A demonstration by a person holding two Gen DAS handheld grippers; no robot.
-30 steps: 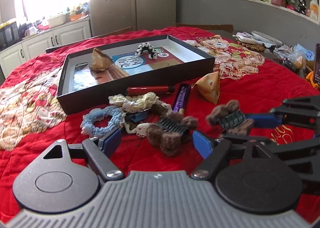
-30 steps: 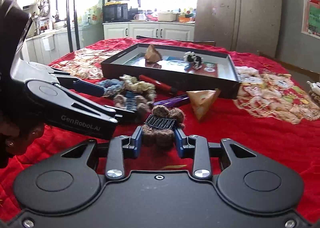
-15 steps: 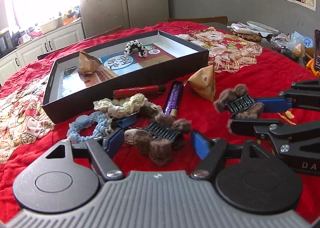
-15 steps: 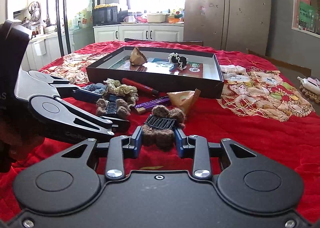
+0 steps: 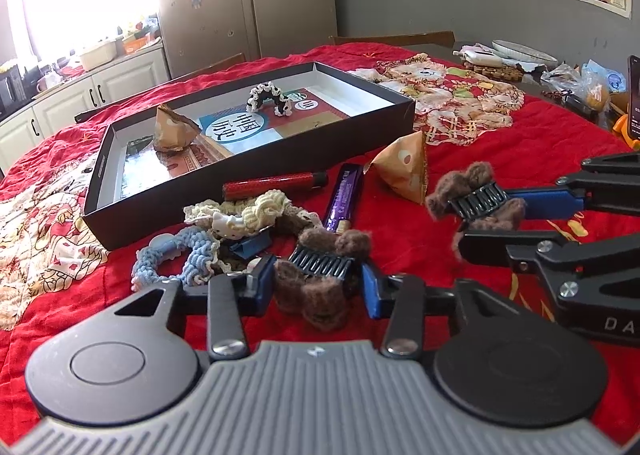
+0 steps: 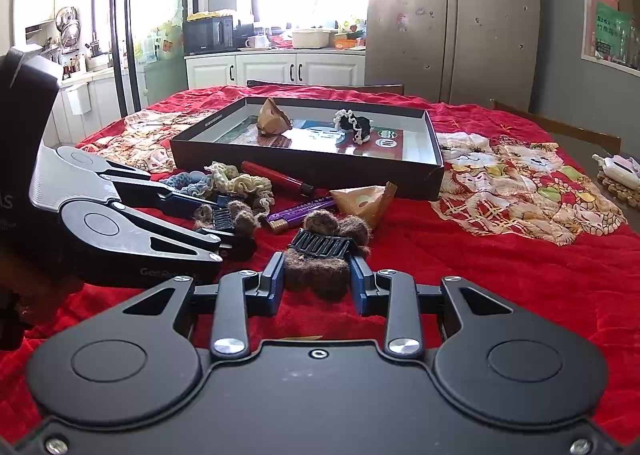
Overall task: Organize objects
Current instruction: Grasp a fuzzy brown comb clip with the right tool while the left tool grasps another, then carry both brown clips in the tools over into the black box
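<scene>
My left gripper (image 5: pixel 318 287) is closing on a brown fuzzy hair clip (image 5: pixel 320 275) that lies on the red cloth; both blue pads touch its fuzzy ends. The right wrist view shows that left gripper (image 6: pixel 218 221) from the side, a finger on each side of the clip. My right gripper (image 6: pixel 318 279) is shut on a second brown fuzzy clip (image 6: pixel 320 251), which also shows at the right of the left wrist view (image 5: pixel 476 199). Behind stands a black shallow box (image 5: pixel 248 191) holding a brown pyramid packet (image 5: pixel 174 131) and a black-and-white scrunchie (image 5: pixel 268 95).
Between the box and my grippers lie a red tube (image 5: pixel 276 183), a purple bar (image 5: pixel 344 195), a tan triangular packet (image 5: pixel 404 171), a cream crochet band (image 5: pixel 256 211) and a blue crochet ring (image 5: pixel 188 255). Bags and a dish (image 5: pixel 520 51) crowd the table's far right.
The left jaws have narrowed from wide apart to touching the brown clip between them. The right gripper has kept its hold on the other clip and has barely moved.
</scene>
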